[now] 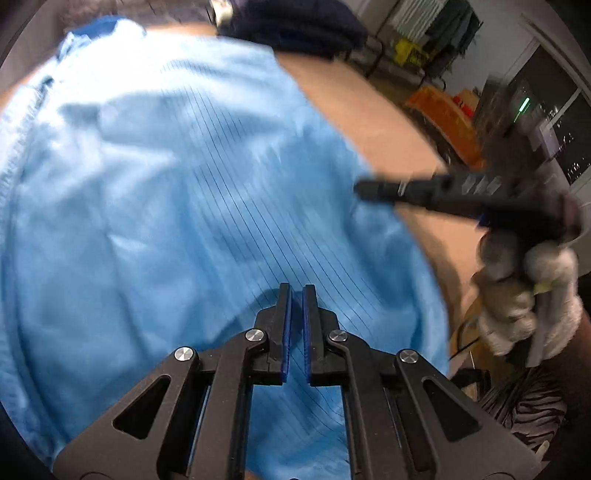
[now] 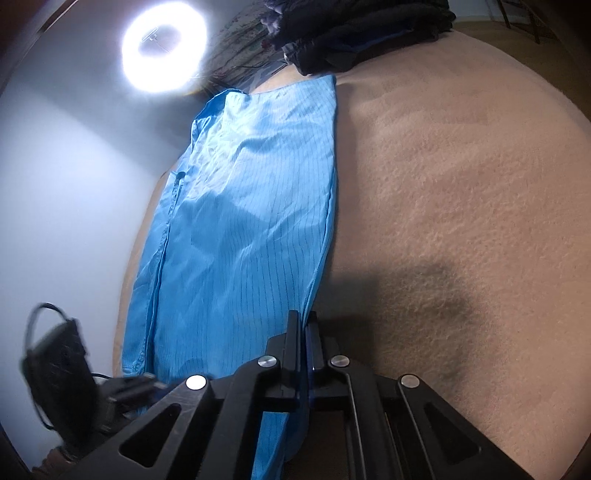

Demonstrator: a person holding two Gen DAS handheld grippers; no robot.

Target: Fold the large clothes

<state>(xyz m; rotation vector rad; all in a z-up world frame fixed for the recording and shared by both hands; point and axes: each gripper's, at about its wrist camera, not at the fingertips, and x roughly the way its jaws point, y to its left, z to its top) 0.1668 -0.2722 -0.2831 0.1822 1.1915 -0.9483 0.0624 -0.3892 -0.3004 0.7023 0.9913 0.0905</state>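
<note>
Blue pinstriped garment (image 2: 243, 206) is lying stretched along the tan fleece bed (image 2: 461, 184), near a dark clothes pile (image 2: 362, 33). Right tongs (image 2: 303, 321) are clamping its near edge. Left tongs (image 1: 297, 295) are hovering over the cloth, blades slightly apart and seemingly gripping nothing. Judging by this, folding well is calling for both corners being held level, keeping the hem taut.
</note>
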